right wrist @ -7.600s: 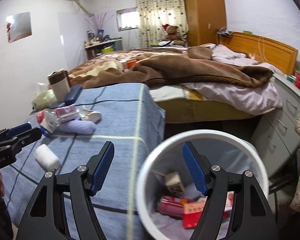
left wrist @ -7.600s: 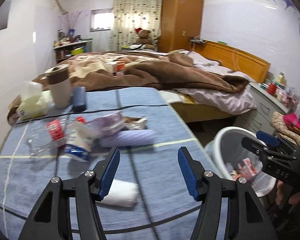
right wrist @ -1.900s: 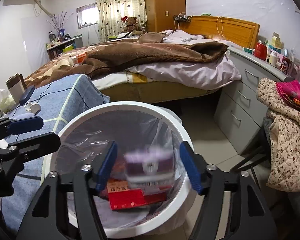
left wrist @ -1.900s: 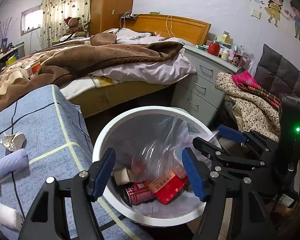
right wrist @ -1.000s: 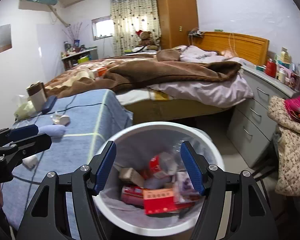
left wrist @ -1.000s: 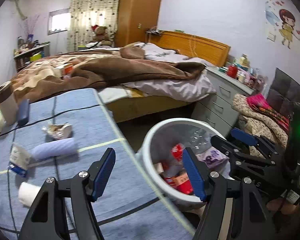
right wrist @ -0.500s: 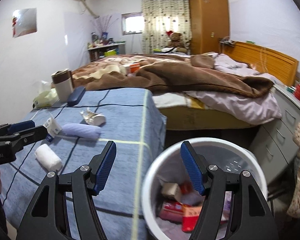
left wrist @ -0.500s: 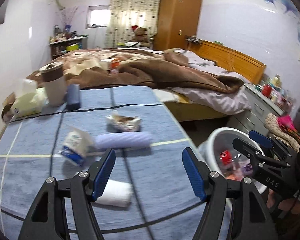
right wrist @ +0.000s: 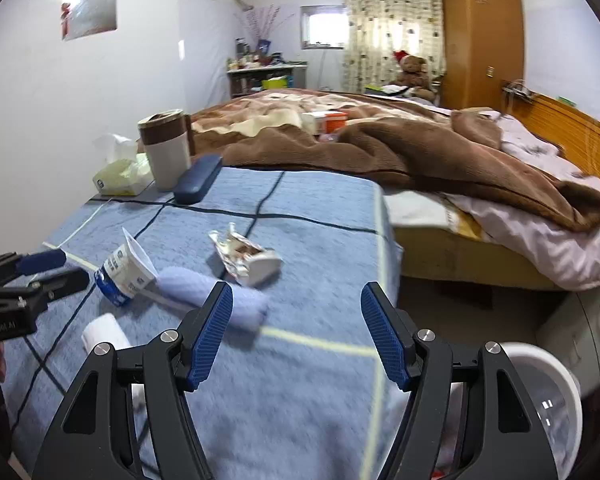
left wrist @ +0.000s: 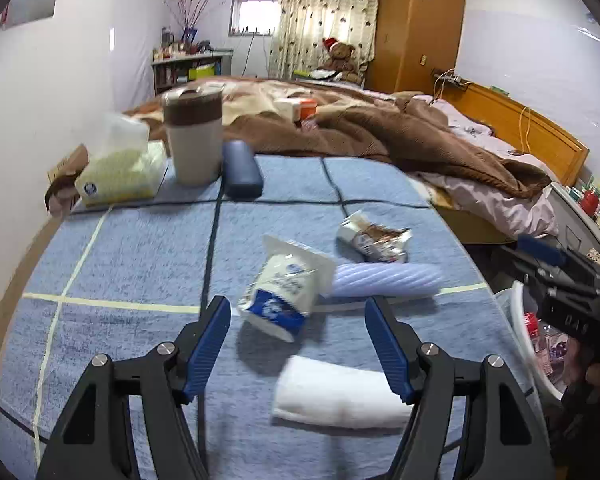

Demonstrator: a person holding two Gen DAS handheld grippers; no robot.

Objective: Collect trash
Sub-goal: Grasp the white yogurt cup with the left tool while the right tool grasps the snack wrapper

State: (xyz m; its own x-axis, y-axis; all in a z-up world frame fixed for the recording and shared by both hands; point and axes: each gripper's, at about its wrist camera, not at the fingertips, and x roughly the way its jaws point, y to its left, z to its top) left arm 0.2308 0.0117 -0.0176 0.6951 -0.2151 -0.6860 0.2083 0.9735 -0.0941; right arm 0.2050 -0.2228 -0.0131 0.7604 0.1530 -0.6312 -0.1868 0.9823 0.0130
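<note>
So, you are partway through: the round white plastic bin (left wrist: pixel 518 344) at the right edge of the blue checked blanket-covered table (left wrist: pixel 120 264) already holds red and purple packaging, but four pieces of litter are left on the cloth. Nearest you lies the white rolled tissue wad (left wrist: pixel 340 394), with the crumpled white-and-blue plastic pouch (left wrist: pixel 284 292) just beyond it. The pale lilac ribbed roll (left wrist: pixel 384 280) sits to the right of the pouch, touching it, and the torn brown-and-white snack wrapper (left wrist: pixel 374 238) is a little farther off.

Your left gripper (left wrist: pixel 298 344) is spread wide and empty, low over the cloth and lined up with the pouch and the tissue wad; I judge one of those is your next pick. Your right gripper (right wrist: pixel 296 338) is likewise spread wide and empty, above the near right part of the table, with the bin down at its right.

The brown-banded cream cup (left wrist: pixel 194 136), dark blue case (left wrist: pixel 242 170) and yellow tissue pack (left wrist: pixel 120 172) at the far left look like keepers, not rubbish.
</note>
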